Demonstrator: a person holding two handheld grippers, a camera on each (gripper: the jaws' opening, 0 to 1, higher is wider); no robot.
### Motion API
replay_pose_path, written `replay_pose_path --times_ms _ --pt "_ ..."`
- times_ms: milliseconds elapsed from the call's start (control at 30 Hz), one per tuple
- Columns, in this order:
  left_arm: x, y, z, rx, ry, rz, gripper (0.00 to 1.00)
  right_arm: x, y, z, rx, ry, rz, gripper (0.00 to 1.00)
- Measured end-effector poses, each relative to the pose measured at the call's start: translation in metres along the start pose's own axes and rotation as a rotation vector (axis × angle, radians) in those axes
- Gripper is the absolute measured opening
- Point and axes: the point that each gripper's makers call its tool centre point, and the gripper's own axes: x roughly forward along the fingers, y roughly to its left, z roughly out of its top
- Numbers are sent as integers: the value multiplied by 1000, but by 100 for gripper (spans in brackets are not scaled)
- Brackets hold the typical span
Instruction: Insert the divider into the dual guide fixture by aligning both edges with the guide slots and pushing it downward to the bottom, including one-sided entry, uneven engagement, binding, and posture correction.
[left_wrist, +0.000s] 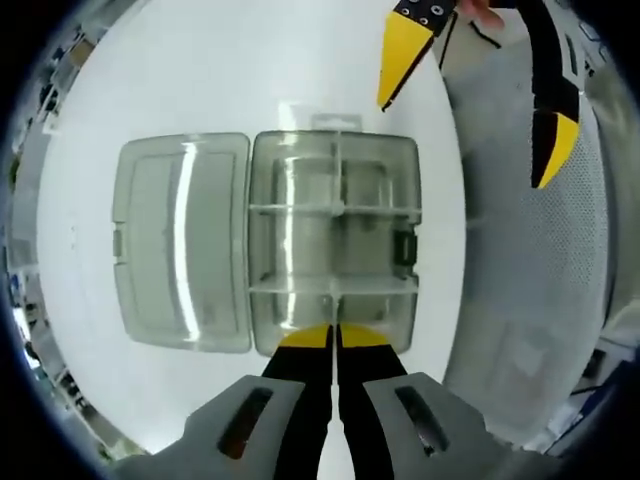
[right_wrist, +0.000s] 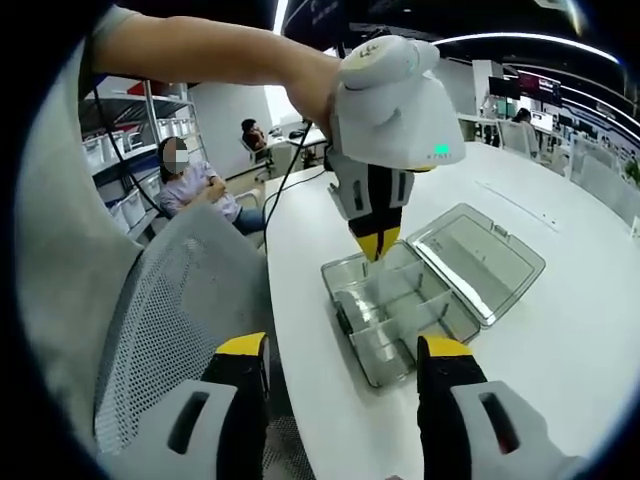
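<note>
Now the clear plastic box (left_wrist: 333, 240) lies open on the white surface (left_wrist: 200, 70), and its lid (left_wrist: 180, 242) is folded flat beside it, joined along one long edge. Inside the box thin clear walls make several compartments, with guide slots along the walls. In the left gripper view, the left gripper (left_wrist: 333, 338) stands over the near edge of the box with its yellow-tipped fingers (left_wrist: 303, 338) almost together, only a thin gap between them. A thin clear divider (left_wrist: 333, 305) seems to stand in this gap, on the middle line of the box, but it is see-through and I cannot tell for sure if the fingers hold it. The right gripper view shows the same gripper from the side (right_wrist: 378, 243), held by a hand (right_wrist: 312, 88), its tips pointing down into the box (right_wrist: 395, 320) at the end far from this camera.

The right gripper (right_wrist: 345, 360) is well apart from the box, at the edge of the surface (right_wrist: 560, 350). Its fingers (right_wrist: 243, 365) are spread wide with nothing between them, above a grey mesh chair (right_wrist: 170, 300). Behind, a seated person (right_wrist: 190, 185) is at another desk.
</note>
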Motion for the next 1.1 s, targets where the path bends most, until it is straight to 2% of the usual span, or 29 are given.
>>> replay_pose_path --times_ms 100,433,1100 --pt "-1 -1 1 -13 -1 -14 0 1 -1 0 -1 -1 1 56" --pt "1 -1 -1 19 0 -2 0 1 1 1 1 -3 3 56" --pt "17 0 -4 33 -7 -2 0 1 1 -1 3 -2 6 57"
